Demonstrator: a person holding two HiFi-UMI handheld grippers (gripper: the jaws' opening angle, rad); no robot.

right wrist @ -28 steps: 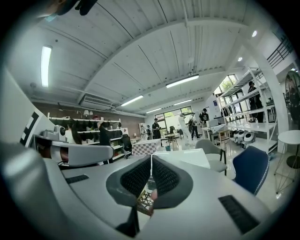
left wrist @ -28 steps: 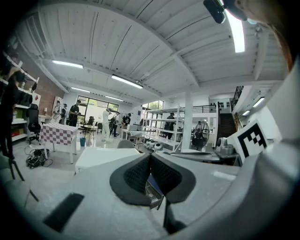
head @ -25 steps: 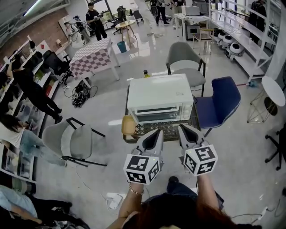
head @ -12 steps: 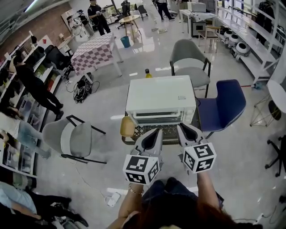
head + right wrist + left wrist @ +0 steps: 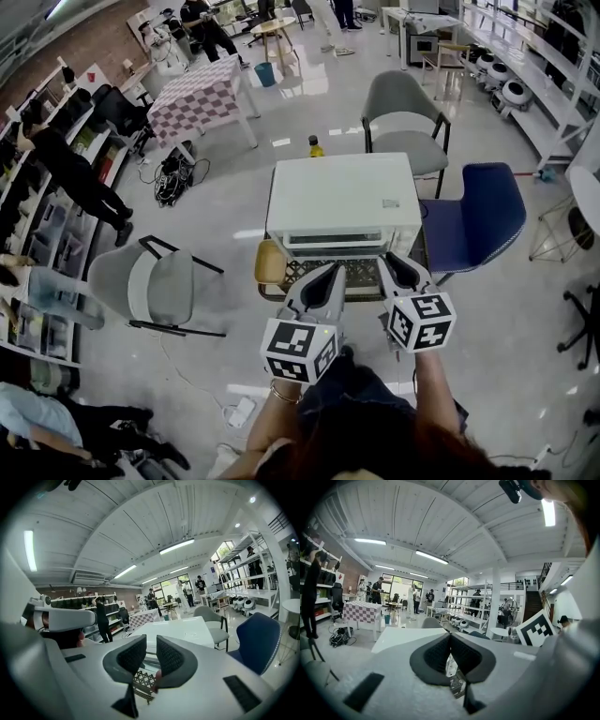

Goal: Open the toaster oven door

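The white toaster oven (image 5: 343,204) stands on a black lattice crate (image 5: 361,274), its door front (image 5: 342,244) facing me and closed. My left gripper (image 5: 330,274) hovers just before the lower left of the door, shut with nothing in it. In the left gripper view its pads (image 5: 450,635) meet at the tip, with the oven's top (image 5: 401,637) beyond. My right gripper (image 5: 394,263) is near the door's lower right corner. Its jaws have just been opening. In the right gripper view a narrow gap (image 5: 151,640) shows, with nothing between the pads and the oven (image 5: 176,629) just ahead.
A tan wooden piece (image 5: 270,262) sits at the crate's left. A blue chair (image 5: 478,211) stands right of the oven, a grey chair (image 5: 403,108) behind it and a grey folding chair (image 5: 155,291) to the left. A yellow-capped bottle (image 5: 316,146) is behind the oven. People stand along the left shelves.
Both grippers have moved forward and slightly down toward the oven's front. The right gripper's jaws have parted a little. The left stays shut.
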